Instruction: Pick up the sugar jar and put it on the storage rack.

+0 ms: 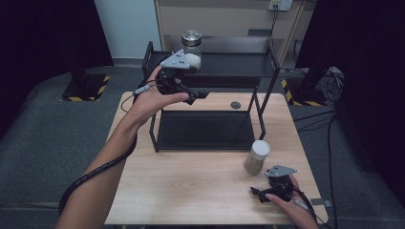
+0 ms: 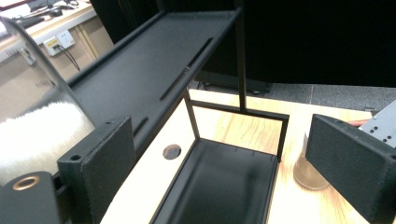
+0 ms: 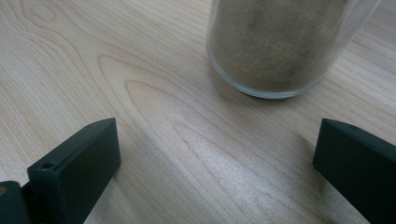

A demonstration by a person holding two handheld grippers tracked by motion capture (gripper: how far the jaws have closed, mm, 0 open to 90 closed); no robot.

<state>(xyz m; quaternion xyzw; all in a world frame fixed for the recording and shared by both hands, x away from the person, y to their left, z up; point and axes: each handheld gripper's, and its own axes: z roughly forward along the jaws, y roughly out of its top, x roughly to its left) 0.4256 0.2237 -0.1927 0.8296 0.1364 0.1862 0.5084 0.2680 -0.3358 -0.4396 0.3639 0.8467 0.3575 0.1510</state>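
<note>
White jar (image 1: 192,49) sits on the rack's (image 1: 248,64) far top shelf, left gripper (image 1: 184,98) beside it wide open and empty; brown jar (image 1: 257,157) waits on the table (image 1: 191,191), right gripper (image 1: 262,194) also open, empty, just near it.

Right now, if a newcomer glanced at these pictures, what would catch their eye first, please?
Probably the black two-tier rack at the back of the wooden table, with a metal-lidded jar of white stuff on its top shelf. The left tongs hover open just beside that jar. Near the right front, a jar of tan powder stands on the table, with the right tongs open just short of it.
</note>
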